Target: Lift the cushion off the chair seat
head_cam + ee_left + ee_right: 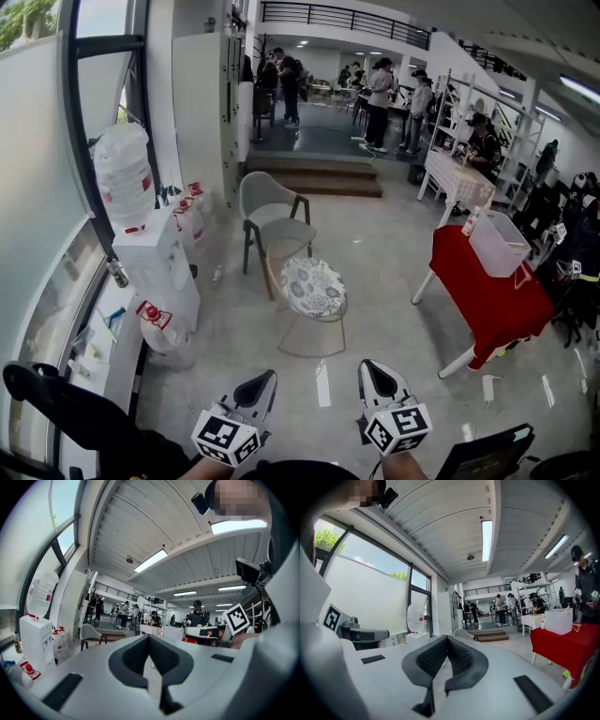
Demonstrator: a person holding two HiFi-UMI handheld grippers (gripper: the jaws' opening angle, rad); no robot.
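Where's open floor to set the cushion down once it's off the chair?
Bare floor between the cushion and the red table, and the strip in front of it toward the camera. Crowded left: water dispenser and bottles; grey chair close behind.

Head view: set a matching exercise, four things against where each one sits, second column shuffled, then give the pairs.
1 cushion
2 clear bin
3 water bottle
4 grey chair

A on the white dispenser
B on the floor before the steps
C on the wire chair seat
D on the red table

Pairs: 1-C, 2-D, 3-A, 4-B
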